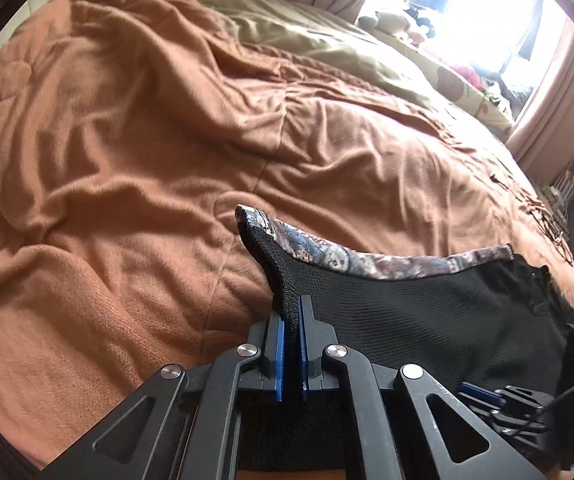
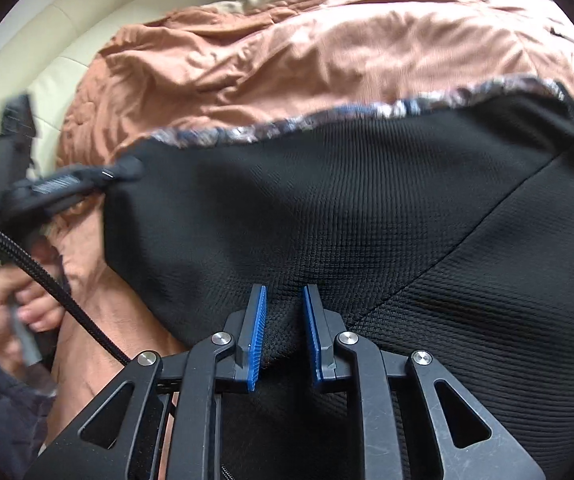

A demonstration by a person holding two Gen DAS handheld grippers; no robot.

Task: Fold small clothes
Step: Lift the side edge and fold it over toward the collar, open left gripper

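A: So, where is the black textured-knit garment with the patterned grey-blue trim (image 1: 427, 312) found?

B: It is seen spread over the rumpled rust-orange fleece blanket (image 1: 127, 152) that covers the bed, lifted off that blanket along its near edge. Its patterned trim (image 2: 327, 118) is turned toward the far side of the blanket, and a diagonal seam is visible across the black cloth in the right wrist view.

A: How is the left gripper (image 1: 291, 320) described?

B: Its blue-padded fingers (image 1: 280, 344) are drawn almost together, and a pinched corner of the black garment is clamped between them. From that pinch the cloth is pulled up into a peak, with the trim running off its tip.

A: And the right gripper (image 2: 285, 320)?

B: Its jaws are kept narrow, and a raised fold of the black cloth is gathered between the blue pads (image 2: 257, 332). Both pads are pressed against that bulge, so the garment is held there too.

A: Is anything else noted around the blanket?

B: An olive-beige sheet (image 1: 307, 36) is laid beyond the blanket's far edge, and pinkish curtains (image 1: 559, 92) are hung by a bright window past it. In the right wrist view a cream padded headboard (image 2: 39, 52) is seen at the blanket's left, and a hand (image 2: 11, 312) is wrapped around a dark handle beside a braided black cable (image 2: 47, 276), blurred.
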